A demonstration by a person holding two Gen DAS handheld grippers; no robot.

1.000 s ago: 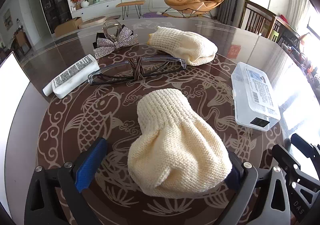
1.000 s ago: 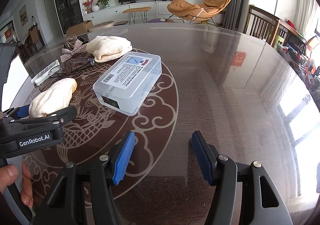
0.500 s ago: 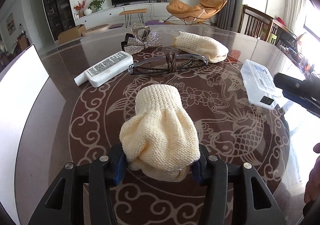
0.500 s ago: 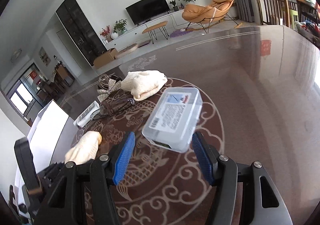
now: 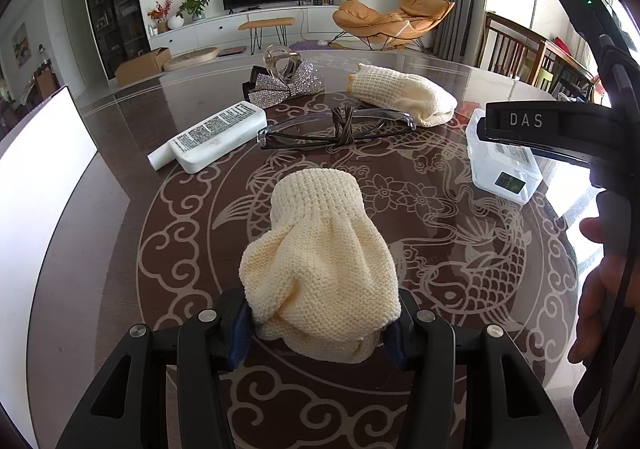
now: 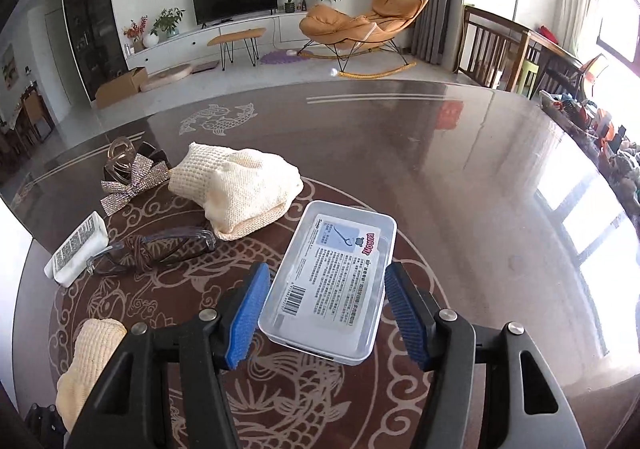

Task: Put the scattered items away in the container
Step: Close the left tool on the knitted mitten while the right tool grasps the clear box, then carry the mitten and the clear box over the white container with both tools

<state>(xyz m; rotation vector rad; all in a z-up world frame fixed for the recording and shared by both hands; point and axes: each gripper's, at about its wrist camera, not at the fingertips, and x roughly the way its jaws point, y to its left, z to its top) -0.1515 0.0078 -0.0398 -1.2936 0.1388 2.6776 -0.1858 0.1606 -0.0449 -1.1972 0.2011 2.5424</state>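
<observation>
A cream knitted glove [image 5: 320, 249] lies on the dark patterned table [image 5: 460, 249], and my left gripper [image 5: 320, 325] is shut on its near end, bunching the knit. The same glove [image 6: 92, 361] shows at the lower left of the right wrist view. My right gripper [image 6: 326, 313] stands open astride a clear plastic box [image 6: 332, 281] with a printed label. The blue pads [image 6: 248, 309] flank the box's near end without pressing on it. In the left wrist view the box [image 5: 502, 165] sits at the right, under the right tool's black body [image 5: 560, 129].
Farther back lie a second cream glove [image 5: 404, 99], folded glasses [image 5: 340, 125], a white tube [image 5: 212, 137] and a rhinestone bow clip [image 5: 288, 83]. A white wall, perhaps the container [image 5: 40, 177], stands at the table's left edge. A hand [image 5: 600, 289] holds the right tool.
My left gripper closed on the near glove and has since stayed still. My right gripper swung left over the table and now straddles the clear box.
</observation>
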